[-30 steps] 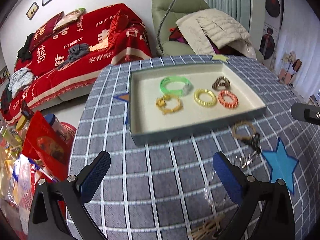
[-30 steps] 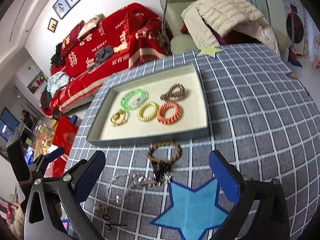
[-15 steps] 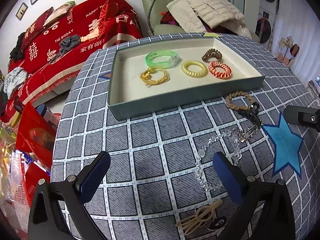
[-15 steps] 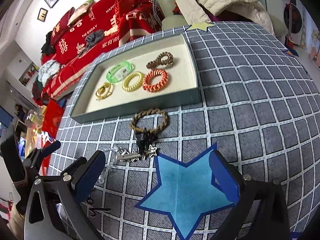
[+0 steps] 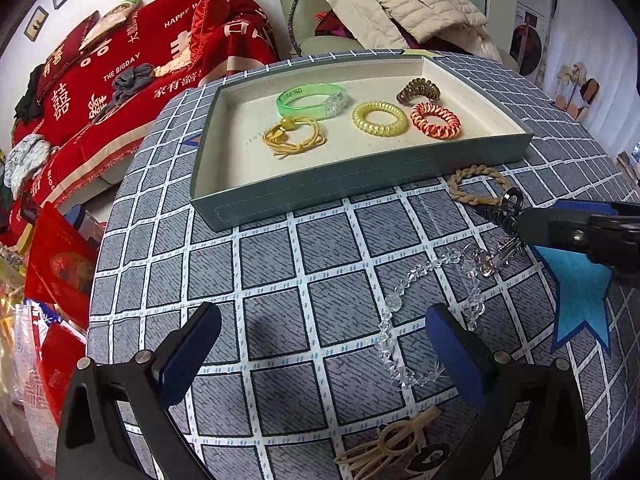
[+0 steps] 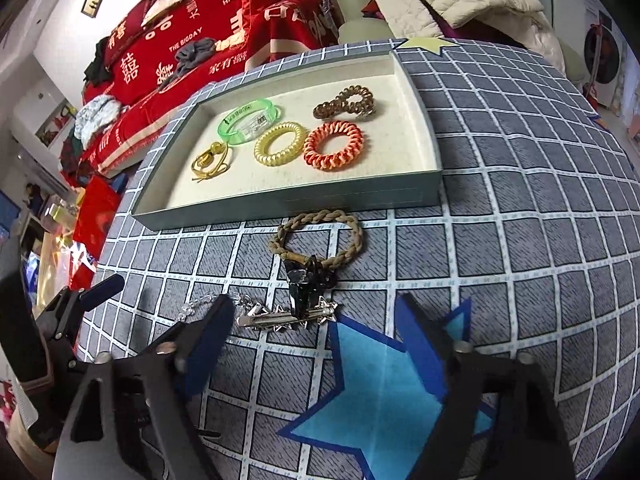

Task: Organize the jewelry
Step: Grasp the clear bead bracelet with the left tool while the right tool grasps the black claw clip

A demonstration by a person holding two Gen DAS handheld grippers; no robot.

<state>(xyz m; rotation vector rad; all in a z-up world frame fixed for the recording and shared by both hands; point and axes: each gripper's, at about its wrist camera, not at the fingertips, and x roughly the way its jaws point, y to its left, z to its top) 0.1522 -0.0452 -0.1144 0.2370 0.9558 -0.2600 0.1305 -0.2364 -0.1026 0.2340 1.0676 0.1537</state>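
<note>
A grey-green tray (image 5: 352,190) (image 6: 280,200) holds a green bangle (image 5: 312,98), a gold cord bracelet (image 5: 294,138), a yellow coil tie (image 5: 380,118), an orange coil tie (image 5: 435,120) and a brown coil tie (image 5: 418,90). In front of it lie a braided tan bracelet (image 6: 316,238) with a black clip (image 6: 304,280), a silver star hair clip (image 6: 286,318) and a clear bead chain (image 5: 400,308). My left gripper (image 5: 320,344) is open, low over the cloth beside the chain. My right gripper (image 6: 316,344) is open just short of the star clip.
The round table has a grey checked cloth (image 5: 280,248) with a blue star patch (image 6: 384,392). A tan hair clip (image 5: 384,444) lies near the front edge. A red-covered sofa (image 5: 132,60) and an armchair with a beige jacket (image 5: 416,4) stand behind.
Both grippers have moved forward and down toward the loose jewelry in front of the tray. The right gripper now reaches the star clip. Nothing was picked up.
</note>
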